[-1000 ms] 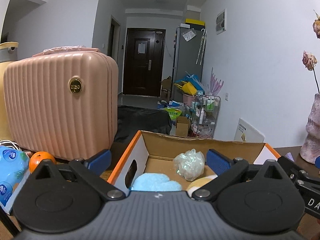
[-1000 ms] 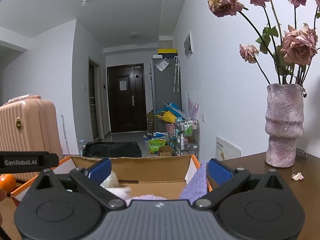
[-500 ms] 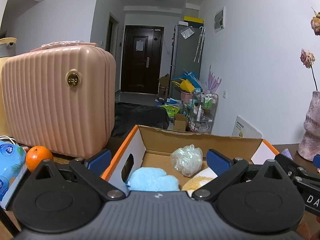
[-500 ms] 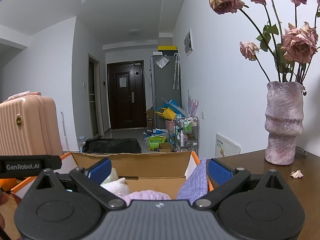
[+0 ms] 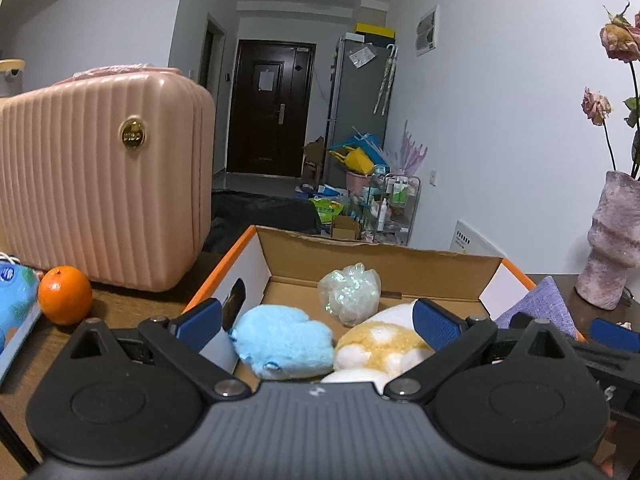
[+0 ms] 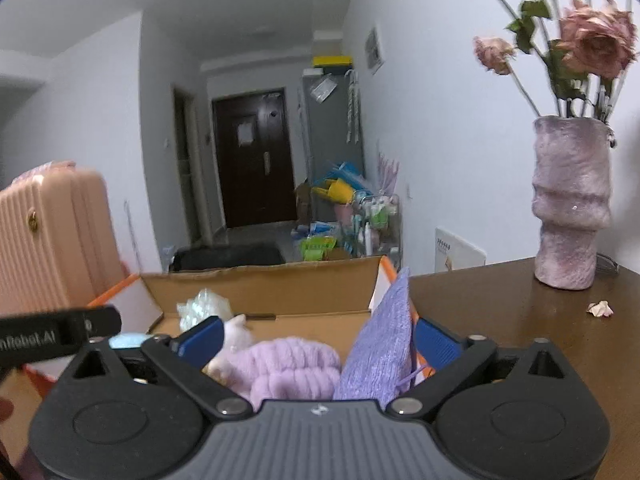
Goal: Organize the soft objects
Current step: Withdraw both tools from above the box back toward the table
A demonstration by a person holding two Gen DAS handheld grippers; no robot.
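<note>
An open cardboard box (image 5: 372, 254) with orange edges sits on the brown table. It holds a blue plush (image 5: 282, 342), a yellow-and-white plush (image 5: 378, 350) and a clear crinkly bag (image 5: 350, 294). In the right wrist view the box (image 6: 260, 284) also holds a lilac knitted roll (image 6: 292, 372), a purple cloth (image 6: 384, 340) leaning on its right wall, and a white plush (image 6: 236, 332). My left gripper (image 5: 316, 320) is open and empty above the box's near left part. My right gripper (image 6: 316, 336) is open and empty above its near right part.
A pink ribbed suitcase (image 5: 100, 176) stands left of the box, with an orange (image 5: 64, 294) and a blue packet (image 5: 14, 300) in front of it. A mauve vase (image 6: 570, 204) of dried roses stands on the table at right, with a fallen petal (image 6: 600, 308) nearby.
Both grippers have risen and tilted down over the box, so more of its contents show. Both stay open and empty.
</note>
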